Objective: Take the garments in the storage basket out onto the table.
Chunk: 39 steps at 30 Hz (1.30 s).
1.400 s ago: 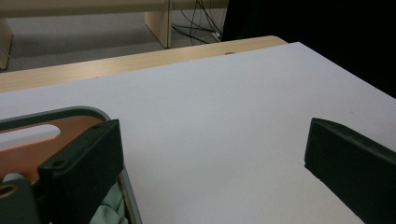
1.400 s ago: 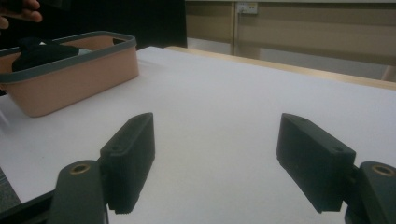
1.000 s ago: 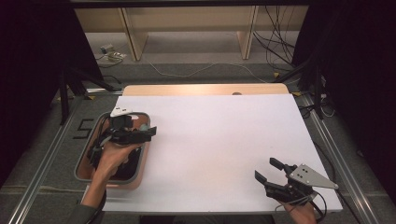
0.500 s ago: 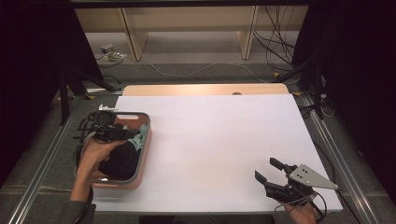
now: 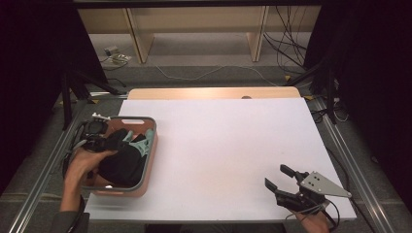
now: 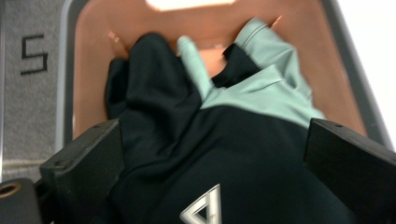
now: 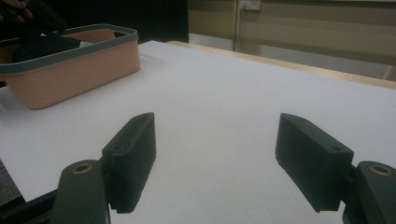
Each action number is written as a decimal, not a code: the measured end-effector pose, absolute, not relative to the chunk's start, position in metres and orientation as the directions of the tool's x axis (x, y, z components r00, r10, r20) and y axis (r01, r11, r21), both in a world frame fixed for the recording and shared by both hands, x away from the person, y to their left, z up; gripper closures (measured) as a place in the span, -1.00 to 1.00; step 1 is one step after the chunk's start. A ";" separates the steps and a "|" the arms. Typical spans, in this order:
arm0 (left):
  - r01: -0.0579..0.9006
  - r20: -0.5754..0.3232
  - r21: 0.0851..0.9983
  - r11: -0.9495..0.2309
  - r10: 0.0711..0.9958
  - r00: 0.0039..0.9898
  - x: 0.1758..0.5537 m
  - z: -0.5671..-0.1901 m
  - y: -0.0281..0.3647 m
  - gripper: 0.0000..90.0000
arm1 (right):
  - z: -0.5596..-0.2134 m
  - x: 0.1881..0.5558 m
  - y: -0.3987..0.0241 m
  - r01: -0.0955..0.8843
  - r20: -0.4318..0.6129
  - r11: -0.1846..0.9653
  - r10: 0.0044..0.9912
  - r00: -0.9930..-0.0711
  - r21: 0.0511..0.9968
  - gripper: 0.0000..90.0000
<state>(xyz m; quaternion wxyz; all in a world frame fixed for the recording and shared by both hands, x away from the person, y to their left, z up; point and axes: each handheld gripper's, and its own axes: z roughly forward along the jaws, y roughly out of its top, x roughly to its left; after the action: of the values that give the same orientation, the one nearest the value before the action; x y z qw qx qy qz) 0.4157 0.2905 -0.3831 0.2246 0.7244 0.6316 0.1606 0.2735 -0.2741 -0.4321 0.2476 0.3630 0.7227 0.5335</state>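
Note:
A salmon basket (image 5: 151,145) with a grey rim stands at the table's left edge. In it lies a crumpled black and mint-green garment (image 5: 124,162) with a white triangle logo. My left gripper (image 5: 99,138) hovers over the basket's left side, held by a hand. In the left gripper view its jaws stand wide apart just above the garment (image 6: 261,93), nothing between them, and the basket (image 6: 93,28) wall shows behind. My right gripper (image 5: 275,175) rests open near the table's front right corner, over bare white tabletop (image 7: 215,119). The basket (image 7: 79,70) shows far off in the right gripper view.
The white tabletop (image 5: 228,141) spreads between basket and right gripper. A wooden strip (image 5: 214,93) runs along its far edge. A "5" mark (image 6: 33,55) is on the grey floor left of the basket. Cables and shelf legs lie beyond the table.
My left gripper has moved leftward across the basket, from above its right part to its left side. The right gripper has stayed still.

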 end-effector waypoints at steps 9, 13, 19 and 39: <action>0.877 -0.099 0.473 -0.085 0.984 0.148 0.419 -0.395 0.298 -1.00 | -0.433 0.274 -0.273 0.263 0.030 0.168 0.789 -0.614 0.950 -0.34; 0.884 -0.130 0.462 -0.069 0.981 0.145 0.422 -0.402 0.298 -1.00 | -0.433 0.275 -0.273 0.263 0.030 0.169 0.789 -0.614 0.950 -0.34; 0.905 -0.198 0.419 -0.072 0.966 0.169 0.427 -0.414 0.296 -1.00 | -0.433 0.275 -0.272 0.266 0.026 0.176 0.789 -0.614 0.948 -0.34; 0.917 -0.199 0.330 -0.225 0.933 0.301 0.431 -0.440 0.278 -1.00 | -0.433 0.275 -0.271 0.265 0.022 0.181 0.788 -0.615 0.947 -0.33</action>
<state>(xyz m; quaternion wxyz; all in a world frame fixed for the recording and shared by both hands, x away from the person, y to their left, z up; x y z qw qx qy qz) 0.4307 0.2776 -0.4401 0.1954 0.7824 0.5910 0.0203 0.2752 -0.2714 -0.4335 0.2478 0.3620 0.7274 0.5277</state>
